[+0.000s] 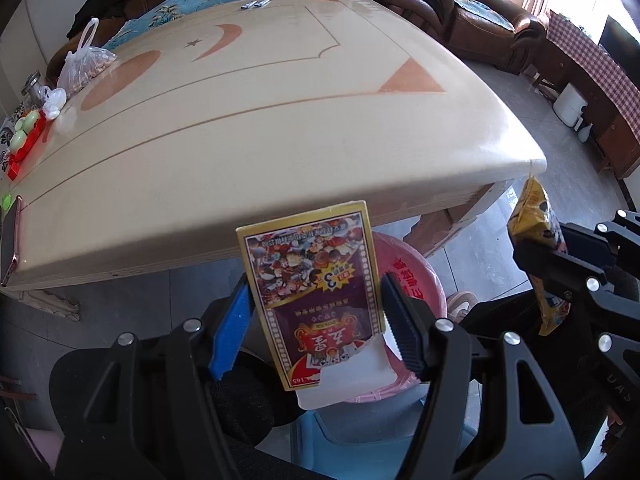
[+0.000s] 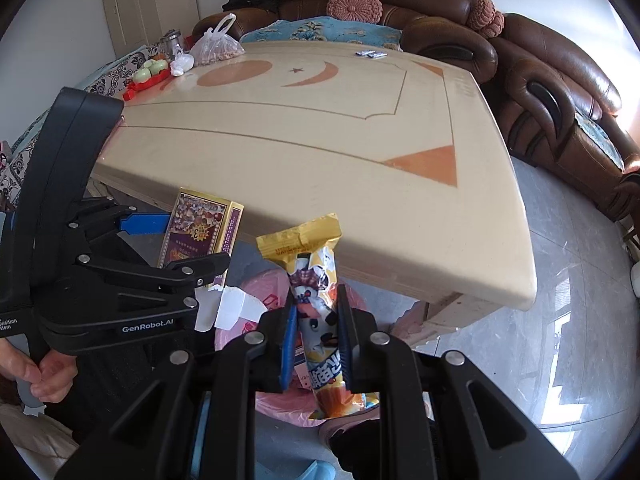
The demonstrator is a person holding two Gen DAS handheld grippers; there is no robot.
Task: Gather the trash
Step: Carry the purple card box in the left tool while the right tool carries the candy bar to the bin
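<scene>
My left gripper (image 1: 316, 312) is shut on a gold-edged playing-card box (image 1: 312, 280) with a torn white flap, held upright in front of the table edge. It also shows in the right wrist view (image 2: 200, 228). My right gripper (image 2: 318, 320) is shut on a yellow snack wrapper (image 2: 316, 280), also upright; it shows at the right of the left wrist view (image 1: 536, 216). Both are held over a pink-lined trash bin (image 1: 416, 276), which shows in the right wrist view (image 2: 256, 292) below the wrapper.
The cream table (image 1: 280, 120) bears a plastic bag of nuts (image 1: 84, 64), a glass jar (image 1: 34, 88), a red toy with green pieces (image 1: 24, 136), a phone (image 1: 10, 236) and two small packets (image 1: 256, 3). Brown leather sofas (image 2: 560, 92) stand behind and to the right.
</scene>
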